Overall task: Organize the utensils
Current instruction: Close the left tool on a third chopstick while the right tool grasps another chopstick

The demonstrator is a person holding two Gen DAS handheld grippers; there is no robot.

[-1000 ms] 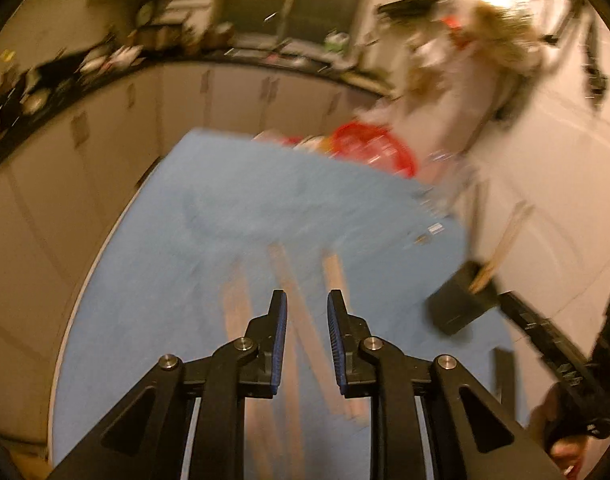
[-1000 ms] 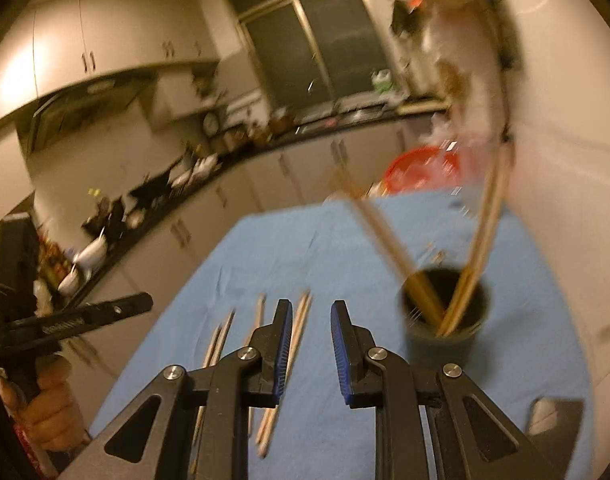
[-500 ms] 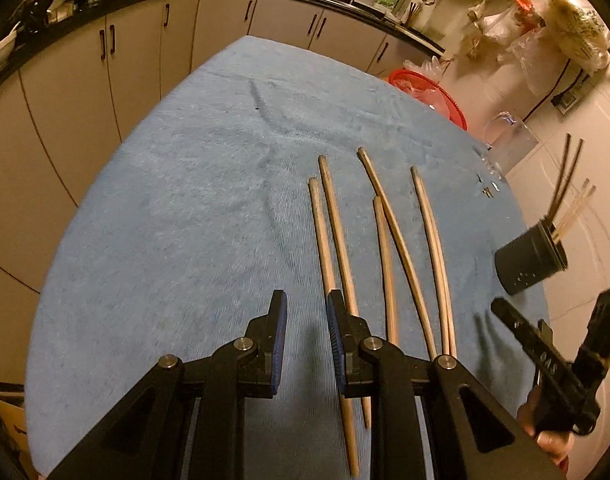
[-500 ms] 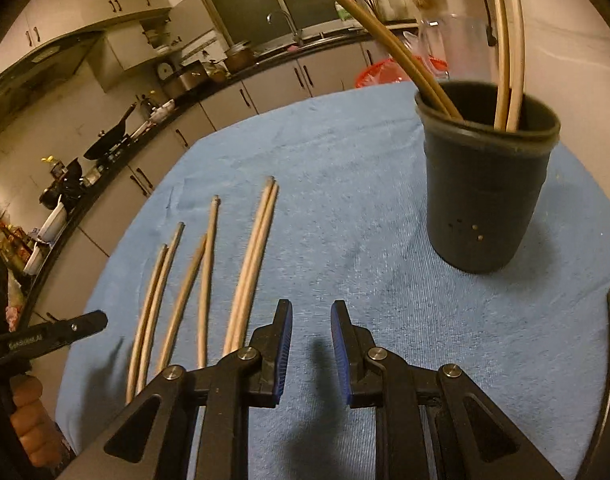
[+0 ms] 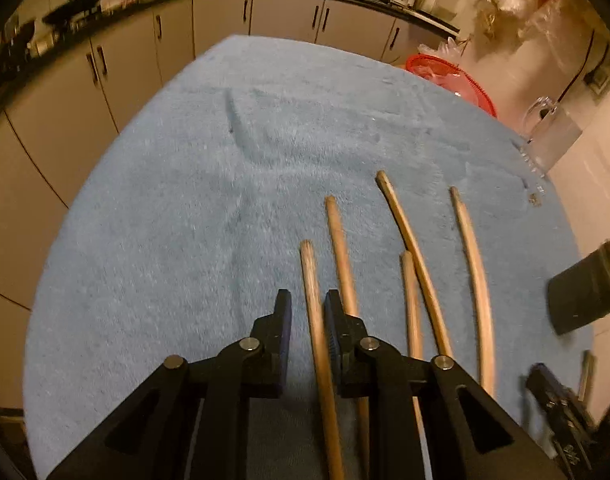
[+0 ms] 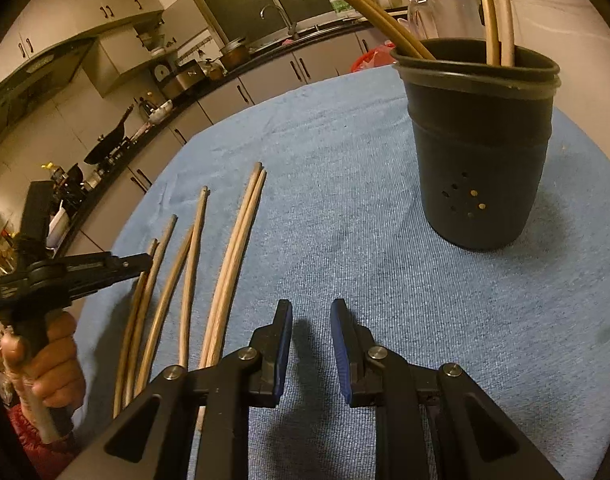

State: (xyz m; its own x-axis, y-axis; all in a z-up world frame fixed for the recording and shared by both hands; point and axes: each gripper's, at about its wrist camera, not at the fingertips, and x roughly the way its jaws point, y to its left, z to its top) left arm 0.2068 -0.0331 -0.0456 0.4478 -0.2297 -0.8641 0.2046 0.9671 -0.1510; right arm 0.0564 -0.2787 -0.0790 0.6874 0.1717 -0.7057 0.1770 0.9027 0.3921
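as the left gripper [image 5: 308, 312] narrows its jaws around the leftmost chopstick [image 5: 317, 320] on the blue cloth [image 5: 165, 220] (not yet pinched), the stick looks light, stiff, prone to roll; grip mid-length.

Dim, warm yellowish indoor light, seemingly from overhead, throws soft shadows on the blue cloth [image 6: 385, 240], while fisheye bending and dark vignetting warp the edges and slight motion blur softens the left view.
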